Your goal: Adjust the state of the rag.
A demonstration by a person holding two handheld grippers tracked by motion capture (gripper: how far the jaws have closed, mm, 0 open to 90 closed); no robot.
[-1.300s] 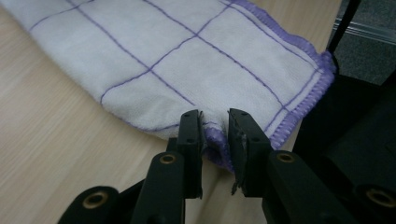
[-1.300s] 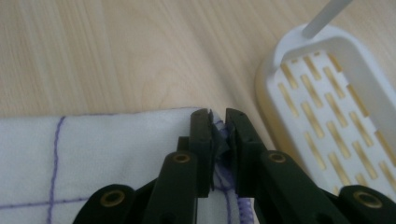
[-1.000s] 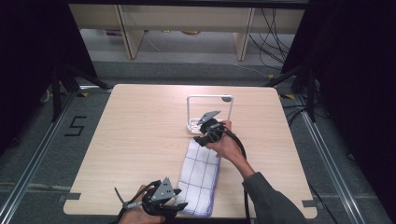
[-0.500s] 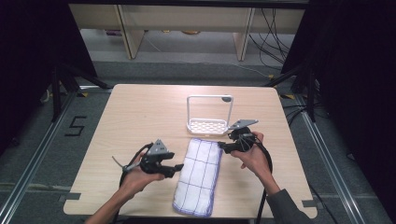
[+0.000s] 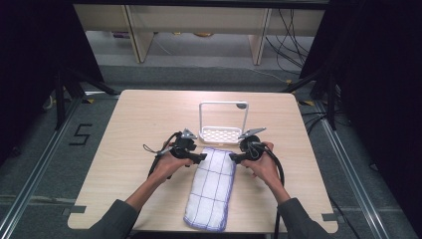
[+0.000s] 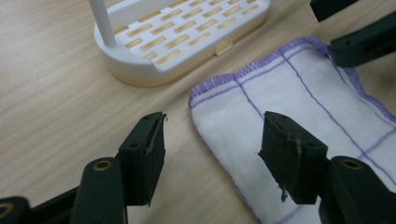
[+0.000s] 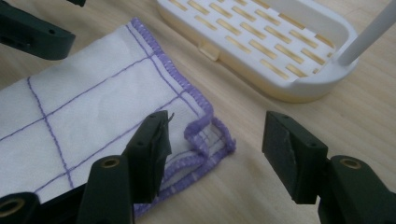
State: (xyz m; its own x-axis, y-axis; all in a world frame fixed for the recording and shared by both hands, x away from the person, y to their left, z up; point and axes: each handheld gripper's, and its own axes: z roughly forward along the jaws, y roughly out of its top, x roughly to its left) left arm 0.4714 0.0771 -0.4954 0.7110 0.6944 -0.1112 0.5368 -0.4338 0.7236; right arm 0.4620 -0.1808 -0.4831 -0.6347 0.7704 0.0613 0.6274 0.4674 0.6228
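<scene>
A white cloth (image 5: 211, 186) with purple grid lines and a purple hem lies folded lengthwise on the wooden table (image 5: 124, 124). Its far end lies just in front of a white slotted rack (image 5: 223, 134) with a tall handle. My left gripper (image 5: 201, 158) is at the cloth's far left corner. Its jaws stand apart after just opening, and the corner (image 6: 299, 102) lies loose between them (image 6: 215, 128). My right gripper (image 5: 233, 158) is at the far right corner. It has also just been opening, with the curled corner (image 7: 205, 135) between its jaws (image 7: 215, 126), untouched.
The rack (image 6: 187, 37) lies close beyond both sets of jaws and its thin handle post (image 7: 369, 32) rises at one end. Each gripper's jaws face the other's across the cloth. Bare tabletop lies to the left and right, with dark frame legs and cables beyond the table.
The left hand has come up from the table's near edge to the cloth's far left corner. The right hand has moved back from the rack to the far right corner.
</scene>
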